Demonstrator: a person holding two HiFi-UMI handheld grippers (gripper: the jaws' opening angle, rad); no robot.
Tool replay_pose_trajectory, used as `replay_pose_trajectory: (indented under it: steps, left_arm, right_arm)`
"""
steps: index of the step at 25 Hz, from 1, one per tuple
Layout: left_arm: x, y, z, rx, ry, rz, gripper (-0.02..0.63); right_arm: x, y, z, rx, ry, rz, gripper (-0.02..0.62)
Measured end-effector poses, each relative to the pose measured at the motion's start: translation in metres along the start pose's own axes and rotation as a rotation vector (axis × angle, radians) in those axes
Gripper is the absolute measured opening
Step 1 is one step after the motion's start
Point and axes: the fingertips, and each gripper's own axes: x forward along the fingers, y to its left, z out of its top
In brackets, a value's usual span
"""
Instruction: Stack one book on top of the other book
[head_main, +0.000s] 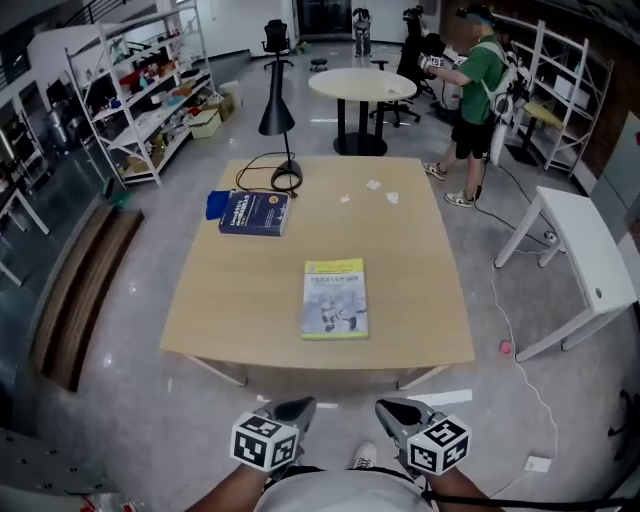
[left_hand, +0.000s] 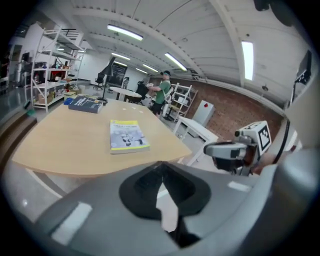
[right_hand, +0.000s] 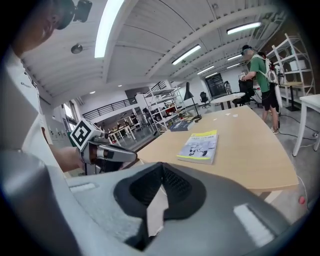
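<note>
Nearest, low in the head view: the left gripper (head_main: 298, 407) and the right gripper (head_main: 392, 408), grey with black pads and a marker cube each. Both shut tight, nothing between the jaws. Both off the near edge of the light wooden worktop (head_main: 420, 300), not over it yet.

On the worktop, two books, well apart. Close to the near edge, about the middle: the thin yellow and white paper book (head_main: 335, 298), lying flat. Towards the far left corner: the thick dark blue book (head_main: 254, 213), flat too, touching a small bright blue cloth-like thing (head_main: 212, 205) on its left side.

No stack yet. Likely first step: reach for one book. To do it well, open the jaws wide before coming down. Better to pick the thin book, closer and probably lighter, and carry it to the thick one. Nudge it a little over the near edge, then pinch it there. Keep it level, since likely to flop. Set it down square on the blue cover.

Around: a black lamp with a cone shade (head_main: 277, 108), standing by the far edge just beside the blue book, with a looped black cord (head_main: 255, 170). Mind both when laying the book down. A few small white paper scraps (head_main: 373, 185) near the far edge, out of the way. Beyond the worktop: a round white table (head_main: 362, 84), white shelves (head_main: 150, 90), a person in a green shirt (head_main: 480, 80), all well apart.
</note>
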Motion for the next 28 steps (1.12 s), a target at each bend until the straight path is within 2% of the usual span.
replay_pose_trajectory:
  steps: [3, 8, 13, 28]
  left_arm:
    - [-0.007, 0.010, 0.003, 0.043, 0.001, -0.023, 0.005]
    - [-0.018, 0.031, 0.003, 0.056, 0.020, -0.055, 0.005]
    - [-0.023, 0.045, 0.008, 0.074, 0.021, -0.054, 0.005]
    - [-0.029, 0.038, 0.002, 0.044, -0.007, -0.067, 0.005]
  right_arm:
    - [0.014, 0.014, 0.000, 0.019, -0.010, -0.023, 0.002]
    - [0.033, 0.036, 0.002, 0.036, -0.020, -0.051, 0.002]
    - [0.038, 0.042, 0.001, 0.049, -0.022, -0.074, 0.002]
    - [0.044, 0.048, -0.009, 0.002, 0.039, -0.067, 0.002]
